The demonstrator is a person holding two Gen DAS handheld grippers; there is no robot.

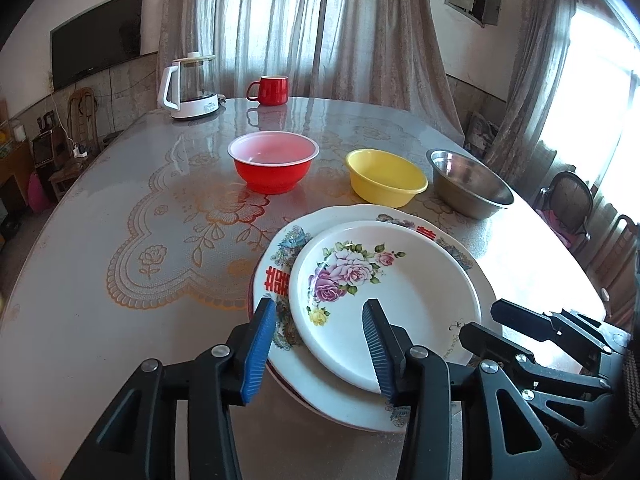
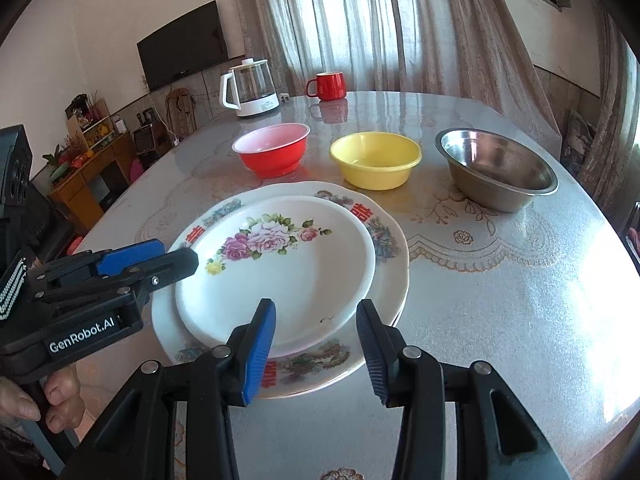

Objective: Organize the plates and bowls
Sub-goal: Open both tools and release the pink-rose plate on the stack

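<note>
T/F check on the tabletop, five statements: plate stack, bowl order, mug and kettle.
1. The rose plate lies on a larger plate. True.
2. The yellow bowl stands between the red bowl and the steel bowl. True.
3. The red mug sits inside the steel bowl. False: it stands on the table near the kettle.
4. The bowls are nested. False: all three stand apart.
5. The kettle has a white handle. True.

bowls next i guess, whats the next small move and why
Probably carry the right gripper up to the yellow bowl and grip its rim. The rose plate already sits stacked on the bigger plate, while the red bowl and steel bowl stand apart, un-nested.
</note>
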